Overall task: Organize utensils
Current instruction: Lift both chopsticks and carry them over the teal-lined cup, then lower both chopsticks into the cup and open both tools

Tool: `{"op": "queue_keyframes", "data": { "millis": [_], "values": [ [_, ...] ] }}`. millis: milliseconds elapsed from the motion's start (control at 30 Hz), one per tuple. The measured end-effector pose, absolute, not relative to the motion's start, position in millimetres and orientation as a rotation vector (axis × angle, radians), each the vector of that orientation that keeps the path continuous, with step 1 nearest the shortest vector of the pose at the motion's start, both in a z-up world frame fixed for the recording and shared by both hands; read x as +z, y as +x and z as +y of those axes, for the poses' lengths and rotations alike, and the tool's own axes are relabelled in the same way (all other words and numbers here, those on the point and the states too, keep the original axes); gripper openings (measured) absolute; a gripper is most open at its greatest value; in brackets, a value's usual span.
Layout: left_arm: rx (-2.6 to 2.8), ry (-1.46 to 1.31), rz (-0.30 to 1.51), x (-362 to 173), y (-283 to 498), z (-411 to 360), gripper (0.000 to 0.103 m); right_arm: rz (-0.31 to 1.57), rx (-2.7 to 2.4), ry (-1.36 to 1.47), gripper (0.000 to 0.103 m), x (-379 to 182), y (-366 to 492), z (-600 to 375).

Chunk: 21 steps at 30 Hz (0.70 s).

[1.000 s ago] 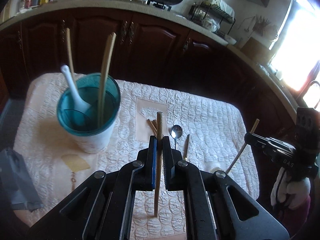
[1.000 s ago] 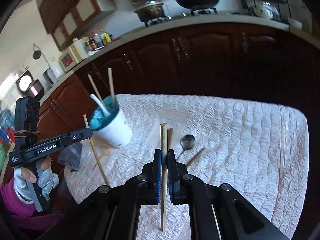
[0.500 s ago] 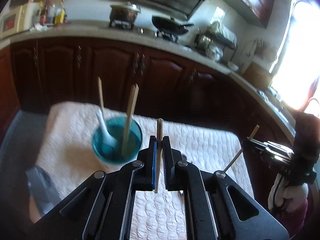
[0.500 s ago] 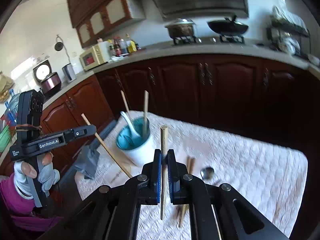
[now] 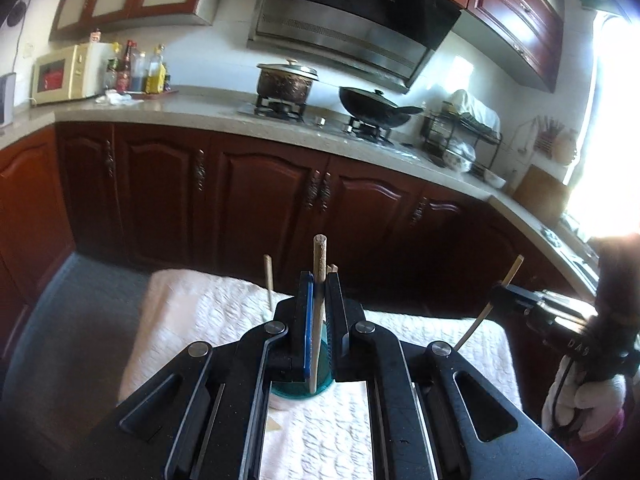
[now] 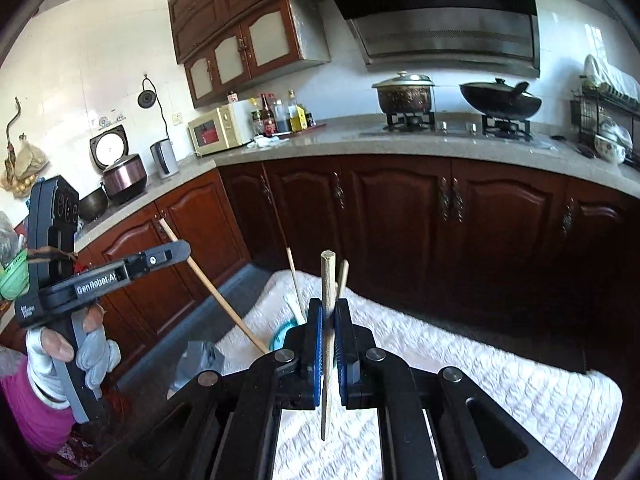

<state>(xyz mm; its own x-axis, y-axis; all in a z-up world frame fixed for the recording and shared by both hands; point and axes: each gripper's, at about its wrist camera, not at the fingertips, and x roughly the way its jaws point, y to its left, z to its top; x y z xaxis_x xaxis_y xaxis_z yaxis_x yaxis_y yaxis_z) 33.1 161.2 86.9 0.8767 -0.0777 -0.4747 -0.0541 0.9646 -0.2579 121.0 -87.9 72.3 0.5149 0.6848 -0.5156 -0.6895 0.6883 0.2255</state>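
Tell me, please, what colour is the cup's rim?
Teal; the cup shows best in the right wrist view, behind the right gripper.

A round-tipped wooden chopstick (image 5: 319, 280) stands nearly upright, its lower end over the teal cup (image 5: 302, 391). A square-tipped chopstick (image 6: 328, 312) stands upright. The cup holds 2 sticks (image 6: 295, 280) and a white spoon (image 6: 294, 307).

1. Dark red-brown wooden cabinets (image 6: 400, 216) run under a pale stone counter (image 6: 344, 140).
2. A black range hood (image 5: 352, 12) hangs over the stove (image 6: 448, 128), which carries a lidded pot (image 6: 404, 94) and a wok (image 6: 500, 100).
3. White tiled walls (image 6: 100, 60); a cream microwave (image 6: 218, 130) stands in the corner.
4. Bright daylight pours through a window (image 5: 616, 128).
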Motion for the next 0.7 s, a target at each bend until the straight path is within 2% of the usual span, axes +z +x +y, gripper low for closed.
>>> {"op": "queue_keyframes", "data": {
  "millis": [233, 700],
  "values": [
    [0.059, -0.243, 0.515, 71, 50, 172, 0.004, 0.603, 0.832, -0.001, 0.005, 83, 146, -53],
    [0.114, -0.249, 0.597, 21, 85, 182, 0.004, 0.665, 0.798, 0.021, 0.005, 47, 201, -4]
  ]
}}
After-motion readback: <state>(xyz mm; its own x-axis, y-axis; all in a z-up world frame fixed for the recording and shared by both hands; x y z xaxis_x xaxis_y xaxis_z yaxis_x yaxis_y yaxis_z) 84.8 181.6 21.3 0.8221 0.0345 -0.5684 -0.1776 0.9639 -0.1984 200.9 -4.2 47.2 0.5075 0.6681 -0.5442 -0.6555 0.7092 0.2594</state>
